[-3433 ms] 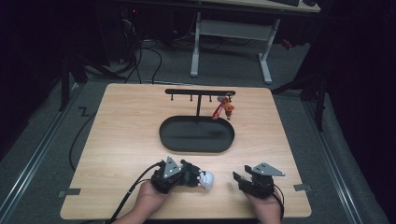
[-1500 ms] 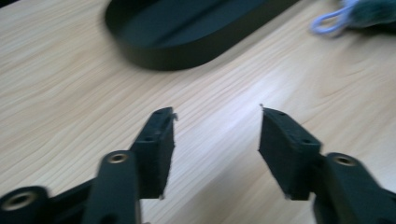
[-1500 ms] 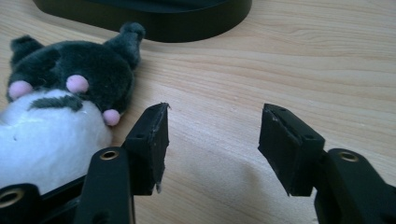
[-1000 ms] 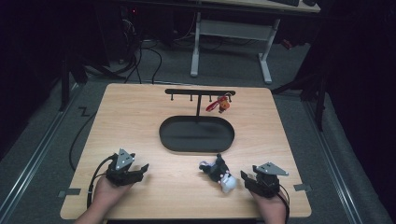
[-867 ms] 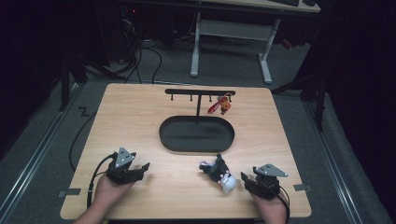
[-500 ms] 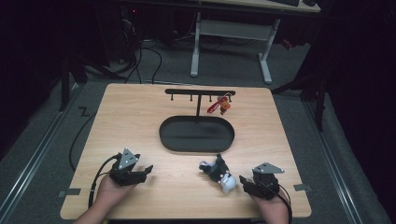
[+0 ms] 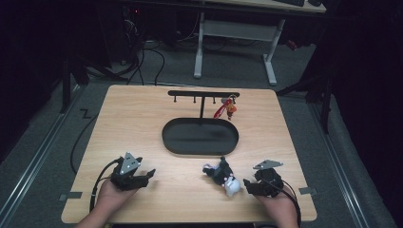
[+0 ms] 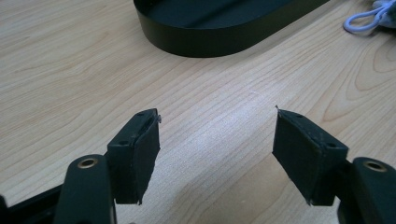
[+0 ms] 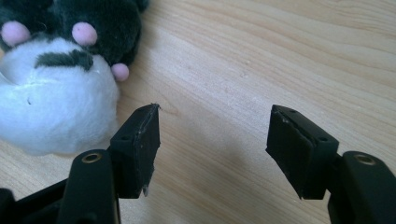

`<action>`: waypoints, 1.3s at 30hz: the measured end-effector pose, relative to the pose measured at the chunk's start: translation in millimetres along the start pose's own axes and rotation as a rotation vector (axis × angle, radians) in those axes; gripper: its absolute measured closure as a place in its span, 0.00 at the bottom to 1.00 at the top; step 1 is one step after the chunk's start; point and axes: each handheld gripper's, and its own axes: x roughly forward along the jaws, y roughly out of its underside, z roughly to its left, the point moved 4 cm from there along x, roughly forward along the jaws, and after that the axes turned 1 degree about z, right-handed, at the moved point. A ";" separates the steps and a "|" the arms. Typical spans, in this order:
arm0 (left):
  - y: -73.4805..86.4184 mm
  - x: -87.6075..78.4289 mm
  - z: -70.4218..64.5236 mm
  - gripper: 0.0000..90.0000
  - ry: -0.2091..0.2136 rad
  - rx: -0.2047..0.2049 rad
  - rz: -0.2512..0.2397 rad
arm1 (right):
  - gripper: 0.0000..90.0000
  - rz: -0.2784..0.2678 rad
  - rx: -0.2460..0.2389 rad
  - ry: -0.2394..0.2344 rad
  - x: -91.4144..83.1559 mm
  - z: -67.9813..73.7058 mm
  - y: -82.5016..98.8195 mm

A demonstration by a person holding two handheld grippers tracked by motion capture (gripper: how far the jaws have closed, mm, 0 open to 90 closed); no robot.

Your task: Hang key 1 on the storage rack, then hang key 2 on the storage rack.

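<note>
The high view shows one black oval tray [image 7: 199, 137], one hook rack [image 7: 203, 94] with one red charm [image 7: 224, 108] hanging from it, and one plush toy [image 7: 222, 175] lying on the surface [image 7: 142, 109] just beside the right claw [image 7: 248, 184]. The right gripper view adds the toy's pink pads and white belly, left of released jaws that have just been opening with nothing between them. The left claw [image 8: 217, 149] stands released over bare wood.

Left gripper [image 7: 148, 174] fingers wide apart; right gripper [image 7: 247, 183] fingers just opening, nothing between
</note>
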 end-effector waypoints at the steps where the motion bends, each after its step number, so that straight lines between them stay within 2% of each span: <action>1: 0.0 0.0 0.0 0.36 0.000 0.000 0.000 | 0.38 0.000 0.000 0.000 0.0 0.0 0.0; 3: 0.6 0.8 0.8 0.36 -0.004 0.005 0.005 | 0.39 0.031 -0.013 -0.016 2.7 1.8 -2.7; 7: 1.3 1.9 2.4 0.36 -0.007 0.007 0.006 | 0.39 0.059 -0.010 -0.034 4.8 3.4 -5.5; 20: 0.8 -0.9 1.2 0.36 0.011 0.014 0.001 | 0.39 0.226 -0.034 -0.036 10.4 7.7 -12.9; 25: 1.3 -3.0 -4.8 0.36 0.010 0.043 0.013 | 0.39 0.277 -0.066 -0.033 5.9 8.7 -15.6; 28: -0.4 -3.5 -7.8 0.36 0.014 0.044 0.004 | 0.39 0.310 -0.098 -0.028 3.4 9.7 -18.5; 31: 0.2 -2.3 -9.7 0.36 0.020 0.055 0.012 | 0.38 0.327 -0.113 -0.026 0.7 10.7 -21.4; 34: -0.3 -2.8 -9.6 0.36 0.029 0.049 0.007 | 0.38 0.340 -0.134 -0.018 -2.3 11.0 -24.0; 39: -0.9 -3.9 -9.3 0.39 0.047 0.046 0.008 | 0.38 0.352 -0.135 -0.026 -7.0 13.9 -25.6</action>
